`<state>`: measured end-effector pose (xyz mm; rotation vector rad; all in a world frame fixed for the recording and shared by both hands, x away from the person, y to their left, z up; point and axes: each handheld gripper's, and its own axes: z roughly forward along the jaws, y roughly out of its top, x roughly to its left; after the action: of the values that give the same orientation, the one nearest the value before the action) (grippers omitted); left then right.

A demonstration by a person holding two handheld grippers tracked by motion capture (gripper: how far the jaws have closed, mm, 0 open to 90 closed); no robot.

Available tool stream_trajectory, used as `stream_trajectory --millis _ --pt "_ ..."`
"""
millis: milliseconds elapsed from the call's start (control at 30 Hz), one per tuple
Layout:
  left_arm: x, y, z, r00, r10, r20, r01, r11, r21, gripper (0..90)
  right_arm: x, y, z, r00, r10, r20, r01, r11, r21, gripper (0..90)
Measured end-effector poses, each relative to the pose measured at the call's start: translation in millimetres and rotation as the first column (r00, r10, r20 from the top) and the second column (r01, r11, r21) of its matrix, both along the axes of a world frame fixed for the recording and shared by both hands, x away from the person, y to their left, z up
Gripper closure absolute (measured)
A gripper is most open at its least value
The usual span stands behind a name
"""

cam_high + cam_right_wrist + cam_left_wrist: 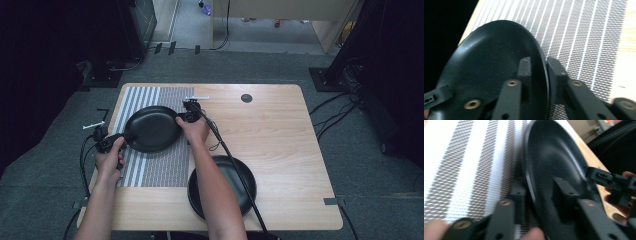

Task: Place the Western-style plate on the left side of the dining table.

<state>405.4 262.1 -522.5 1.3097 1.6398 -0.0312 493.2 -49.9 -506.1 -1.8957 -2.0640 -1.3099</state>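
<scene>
A wooden table (280,135) bears a striped placemat (160,167) on its left half. A black plate (152,129) sits over the placemat's middle; a second black plate (245,187) lies right of the placemat. The left gripper (120,137) and right gripper (184,117) straddle the first plate's opposite rims, jaws slightly parted, not clamping.

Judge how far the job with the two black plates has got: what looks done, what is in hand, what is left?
Done: one black plate lies on the striped placemat. In hand: the left gripper and right gripper straddle its opposite rims, with the jaws apparently slack around the rim. Left: probably drawing both grippers clear. The second black plate sits untouched on the bare table.
</scene>
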Motion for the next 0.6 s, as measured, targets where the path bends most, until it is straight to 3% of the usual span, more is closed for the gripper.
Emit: stream_trajectory --millis 67,100,133,200,267,300,367,467,567,600 --pt "-1.1 -1.4 1.5 1.0000 -0.006 0.005 0.006 0.9999 0.008 55.4 -0.6 -1.0 4.4 0.9992 -0.002 0.039 0.004 0.9991 -0.041 65.6" --pt "-1.6 -2.7 3.3 0.9999 -0.010 0.003 0.010 0.9998 0.015 51.8 -1.2 -3.1 7.4 0.9972 0.003 0.075 0.005 0.9939 -0.110 65.3" --pt "-2.3 -4.9 5.7 0.9999 -0.010 -0.001 0.010 0.9996 0.026 46.8 -1.9 -5.6 9.4 0.9955 0.013 0.094 0.001 0.9887 -0.150 63.9" --pt "-4.7 -9.5 11.4 1.0000 -0.006 -0.005 0.006 0.9960 0.089 37.4 -4.3 -12.1 14.4 0.9914 0.011 0.131 0.011 0.9863 -0.165 62.1" --pt "-8.0 -13.1 18.1 0.9999 0.010 0.007 -0.011 0.9806 0.196 27.3 -8.3 -17.5 20.6 0.9867 0.015 0.162 0.018 0.9804 -0.196 53.8" --pt "-9.3 -13.3 20.3 0.9998 0.015 0.014 -0.018 0.9758 0.218 26.6 -10.7 -20.2 24.0 0.9835 0.024 0.179 0.014 0.9787 -0.205 51.3" --pt "-13.6 -11.6 26.2 0.9991 0.023 0.035 -0.031 0.9693 0.244 21.1 -16.5 -27.6 30.9 0.9719 0.054 0.229 -0.011 0.9827 -0.185 48.7" --pt "-20.0 -10.4 33.0 0.9975 0.026 0.065 -0.043 0.9625 0.268 15.6 -26.3 -40.1 39.3 0.9643 0.032 0.263 0.007 0.9895 -0.144 45.3" --pt "-27.2 -12.9 38.3 0.9953 0.028 0.093 -0.052 0.9612 0.271 11.9 -37.1 -55.9 47.4 0.9755 0.009 0.220 0.013 0.9951 -0.098 39.4" --pt "-29.7 -14.8 40.1 0.9949 0.024 0.098 -0.051 0.9583 0.281 11.3 -41.5 -60.7 49.2 0.9745 0.036 0.221 -0.013 0.9942 -0.107 35.2"
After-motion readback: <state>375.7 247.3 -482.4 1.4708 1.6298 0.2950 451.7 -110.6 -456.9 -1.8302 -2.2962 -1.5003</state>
